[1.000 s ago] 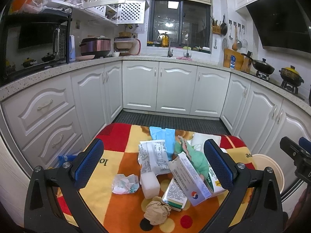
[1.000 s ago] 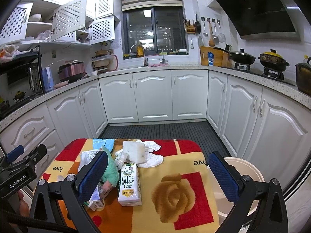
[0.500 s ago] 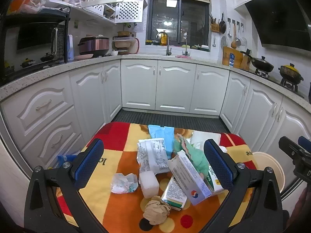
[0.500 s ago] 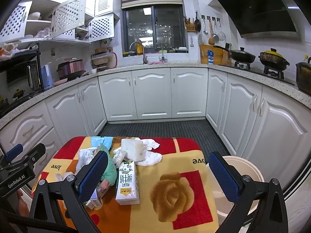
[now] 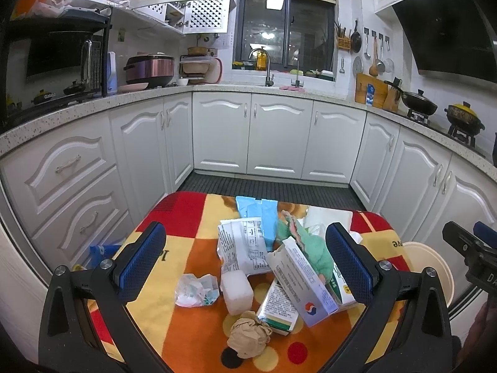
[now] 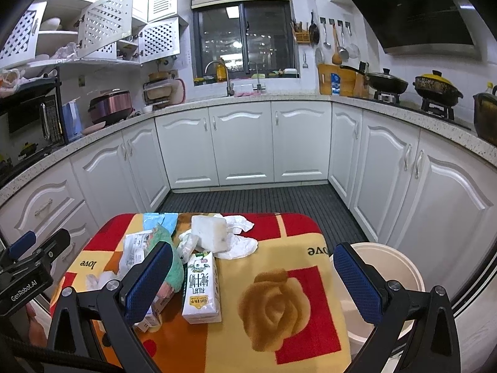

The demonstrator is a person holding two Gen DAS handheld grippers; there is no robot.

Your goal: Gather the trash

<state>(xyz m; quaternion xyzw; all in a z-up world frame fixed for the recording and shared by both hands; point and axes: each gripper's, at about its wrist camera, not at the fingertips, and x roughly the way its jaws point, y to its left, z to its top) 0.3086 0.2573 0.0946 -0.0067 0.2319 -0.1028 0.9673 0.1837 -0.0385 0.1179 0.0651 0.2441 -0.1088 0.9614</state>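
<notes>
Trash lies heaped on a small table under a red, yellow and orange cloth [image 5: 192,248]. A brown paper ball [image 5: 248,337], a white foam block [image 5: 236,292], a crumpled wrapper [image 5: 195,290], a white-and-purple carton [image 5: 303,286], a printed bag [image 5: 243,247] and a green cloth [image 5: 310,245] sit between my left gripper's fingers. My left gripper [image 5: 247,258] hangs open above them, holding nothing. My right gripper [image 6: 253,279] is open too, over a milk carton [image 6: 202,289], with white tissues [image 6: 239,242] and a foam block [image 6: 208,233] beyond. A cream bin [image 6: 388,267] stands right of the table.
White kitchen cabinets [image 5: 251,136] ring the table on three sides, with a dark ribbed floor mat [image 5: 267,186] between. The counter holds a rice cooker [image 5: 149,71], a sink tap [image 5: 267,68], a wok [image 5: 416,102] and a yellow pot [image 5: 464,116].
Both views have shifted only slightly; the table and its trash sit a little lower and nearer in frame. Nothing was grasped or moved.
</notes>
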